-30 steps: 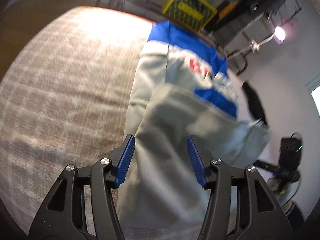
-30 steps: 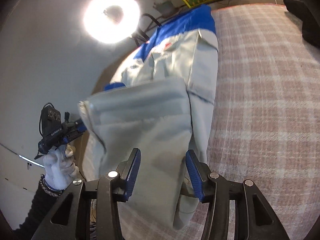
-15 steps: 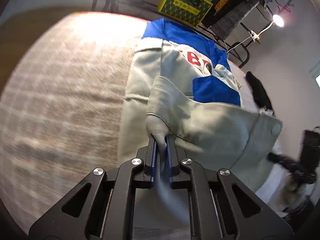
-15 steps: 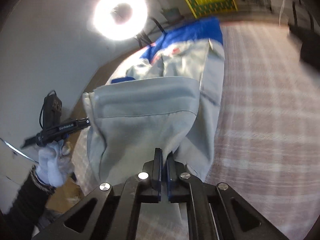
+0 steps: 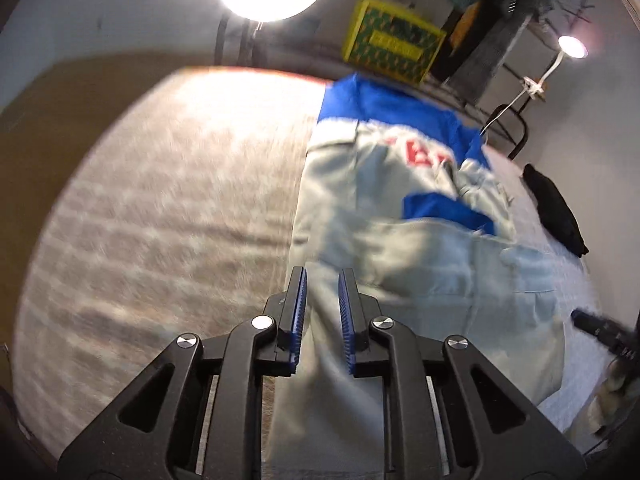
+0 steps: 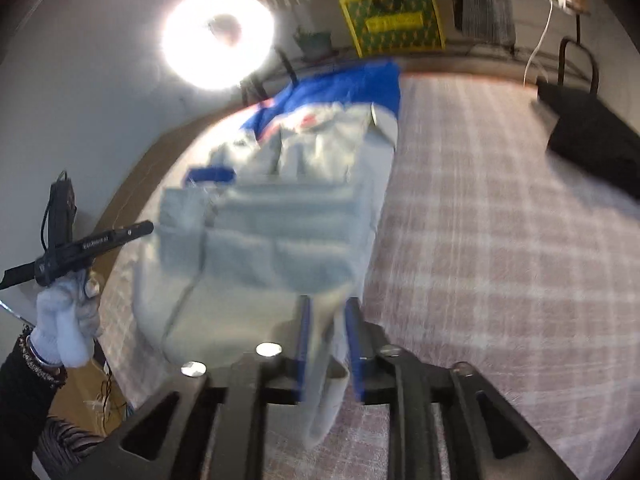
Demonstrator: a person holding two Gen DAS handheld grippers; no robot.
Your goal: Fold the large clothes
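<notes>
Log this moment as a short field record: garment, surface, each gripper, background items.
garment: grey and blue jacket, lower part folded up over the body, red lettering partly visible
surface: plaid bedcover
left gripper: jaws parted, nothing clamped, over the jacket's left edge
right gripper: jaws parted, grey fabric hanging between them, image blurred
background: ring light, yellow crate, black cloth on the bed's right side
</notes>
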